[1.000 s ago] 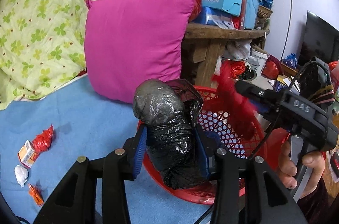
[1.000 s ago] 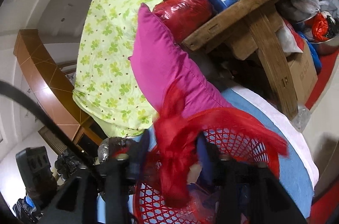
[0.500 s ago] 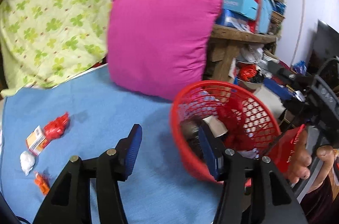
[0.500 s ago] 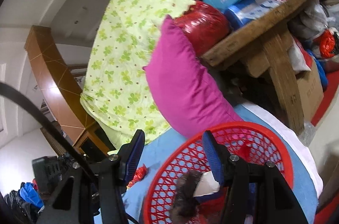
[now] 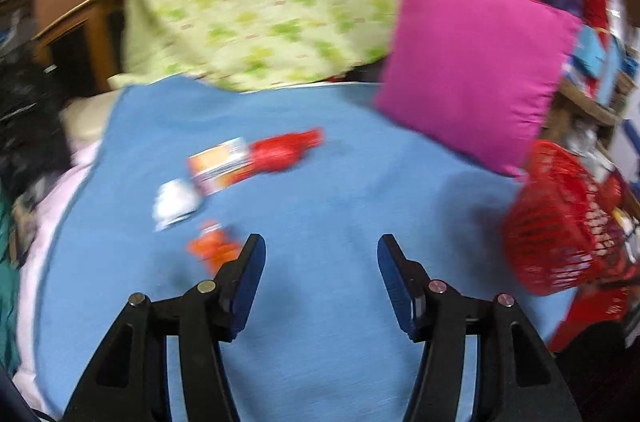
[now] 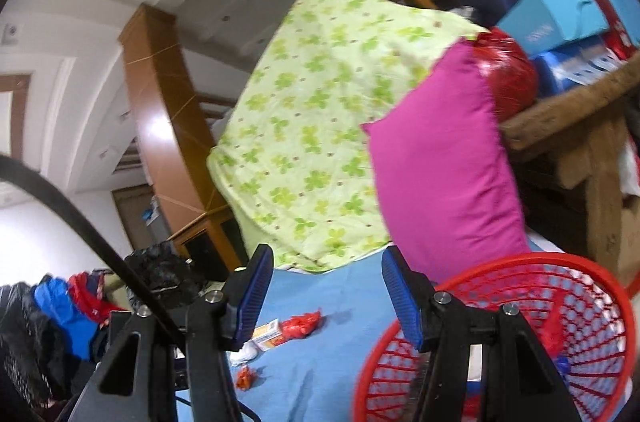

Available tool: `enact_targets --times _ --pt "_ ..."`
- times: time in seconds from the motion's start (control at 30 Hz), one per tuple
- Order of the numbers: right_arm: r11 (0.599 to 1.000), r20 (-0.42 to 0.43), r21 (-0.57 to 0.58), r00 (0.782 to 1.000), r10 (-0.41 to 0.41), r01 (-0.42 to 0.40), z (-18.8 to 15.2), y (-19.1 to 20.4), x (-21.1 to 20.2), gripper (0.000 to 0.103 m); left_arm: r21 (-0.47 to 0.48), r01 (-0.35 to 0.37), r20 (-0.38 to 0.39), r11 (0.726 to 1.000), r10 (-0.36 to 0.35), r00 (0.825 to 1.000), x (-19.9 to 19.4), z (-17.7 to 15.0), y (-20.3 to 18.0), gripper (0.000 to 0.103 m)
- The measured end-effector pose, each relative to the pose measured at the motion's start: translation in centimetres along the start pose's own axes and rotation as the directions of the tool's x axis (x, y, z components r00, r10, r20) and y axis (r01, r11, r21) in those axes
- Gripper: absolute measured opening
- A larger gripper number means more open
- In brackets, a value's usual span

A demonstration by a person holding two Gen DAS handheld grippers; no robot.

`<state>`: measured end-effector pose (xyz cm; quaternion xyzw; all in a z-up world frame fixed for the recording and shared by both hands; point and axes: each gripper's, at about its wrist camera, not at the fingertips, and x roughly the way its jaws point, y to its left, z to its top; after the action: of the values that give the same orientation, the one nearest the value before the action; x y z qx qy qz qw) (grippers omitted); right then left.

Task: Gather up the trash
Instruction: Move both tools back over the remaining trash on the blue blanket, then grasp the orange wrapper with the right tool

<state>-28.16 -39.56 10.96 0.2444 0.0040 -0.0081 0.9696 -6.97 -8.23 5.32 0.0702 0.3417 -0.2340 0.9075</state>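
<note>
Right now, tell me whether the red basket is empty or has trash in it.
Not empty. The right wrist view looks down into the red basket: a red scrap and other bits lie inside its mesh. How full it is cannot be told.

basket [image 6: 520, 264]: red mesh | bed sheet [image 5: 320, 302]: plain blue | cushion [image 5: 476, 70]: magenta | blanket [image 5: 280, 2]: pale yellow-green, green clover print | crumpled wrapper [image 5: 284, 148]: red | small carton [image 5: 218, 168]: orange and white | wad [image 5: 174, 204]: white | scrap [image 5: 212, 248]: orange | claw pads [image 5: 250, 274]: blue on black arms
</note>
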Motion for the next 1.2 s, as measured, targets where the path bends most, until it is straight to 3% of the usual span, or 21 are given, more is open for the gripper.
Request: enact_targets --times 0.17,0.3,0.6,1.2 --pt "0.997 -0.052 -0.062 0.998 0.046 -0.049 -1.6 3.1 2.2 0.061 -0.060 -0.122 -0.005 0.991 0.122 0.993 -0.7 -1.9 5.4 0.059" --pt "0.990 -0.116 -0.113 0.990 0.074 -0.087 -3.4 5.7 4.2 0.061 -0.105 -0.158 -0.020 0.982 0.157 0.987 -0.6 -3.1 8.1 0.059" --pt "0.965 -0.267 -0.222 0.961 0.075 -0.137 -7.8 10.5 8.7 0.061 -0.085 -0.208 -0.031 0.974 0.206 0.978 0.7 -4.6 9.4 0.060" --pt "0.967 -0.392 -0.236 0.920 0.000 -0.100 -11.3 11.3 13.2 0.061 -0.081 -0.290 -0.005 0.954 0.290 0.957 3.0 -5.1 11.5 0.060"
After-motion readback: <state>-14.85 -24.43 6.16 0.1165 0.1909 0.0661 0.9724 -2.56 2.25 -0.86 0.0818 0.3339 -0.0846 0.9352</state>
